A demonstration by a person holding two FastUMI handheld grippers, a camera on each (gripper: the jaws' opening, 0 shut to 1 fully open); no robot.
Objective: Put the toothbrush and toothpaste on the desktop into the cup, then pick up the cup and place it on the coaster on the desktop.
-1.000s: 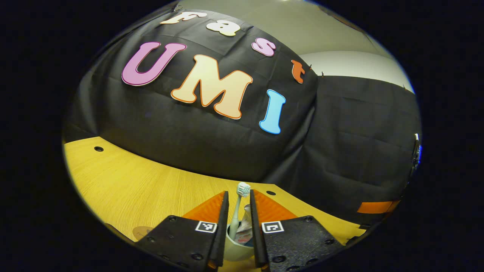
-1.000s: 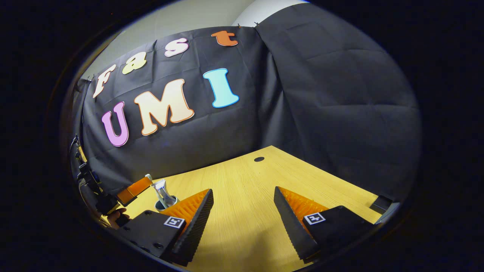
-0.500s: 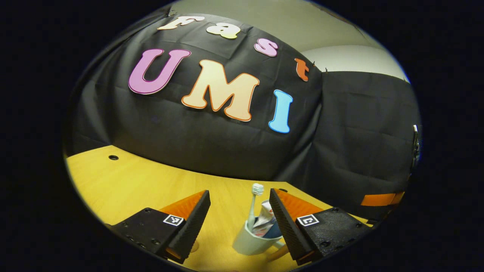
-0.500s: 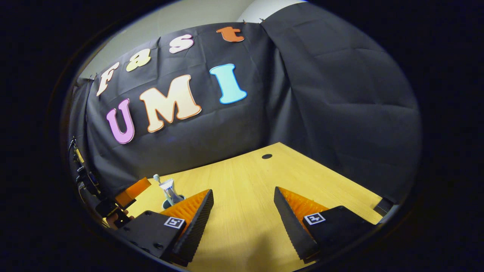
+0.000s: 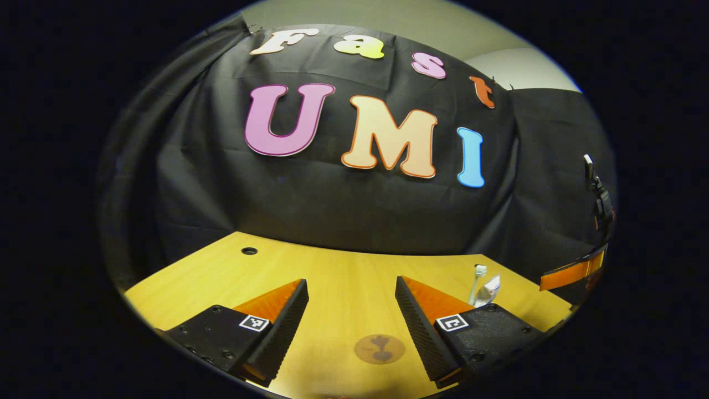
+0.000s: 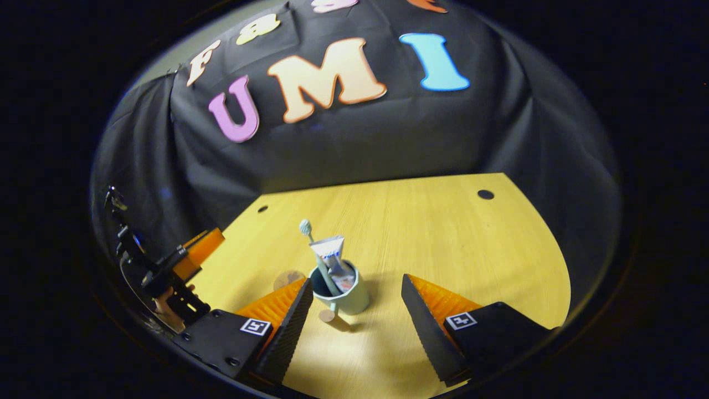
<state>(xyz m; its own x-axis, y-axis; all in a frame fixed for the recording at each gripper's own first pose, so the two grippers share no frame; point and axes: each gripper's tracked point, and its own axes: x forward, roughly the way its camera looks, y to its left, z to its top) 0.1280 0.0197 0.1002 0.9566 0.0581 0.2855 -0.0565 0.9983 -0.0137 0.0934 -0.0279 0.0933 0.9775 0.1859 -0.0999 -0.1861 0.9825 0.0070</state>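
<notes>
Since half a second earlier, our left gripper (image 5: 350,296) had swung away from the pale green ceramic cup (image 6: 344,296), which no longer sat between its fingers; its jaws stayed spread wide and held nothing. Over the same interval our right gripper (image 6: 357,293) had tipped down toward the cup, bringing it nearly between that gripper's fingers.

In the left gripper view, we saw a round brown wooden coaster (image 5: 379,349) with a dark motif lying flat on the light wooden desktop (image 5: 343,271), bare, between the two spread fingers. Off to the right, past the right-hand finger, only the bristled head of the white toothbrush (image 5: 479,271) and the crimped end of the white toothpaste tube (image 5: 489,289) rose into sight; the finger hid the cup below them.

In the right gripper view, the cup stood upright on the desktop, just beside the left-hand finger, though we could not tell whether they touched. The toothbrush and toothpaste tube both stood in it, leaning left. The right gripper's jaws were spread apart, gripping nothing. The coaster lay to the cup's left, apart from it, partly hidden behind the finger. At the far left edge, a person's hand (image 6: 166,307) held the other gripper.
</notes>
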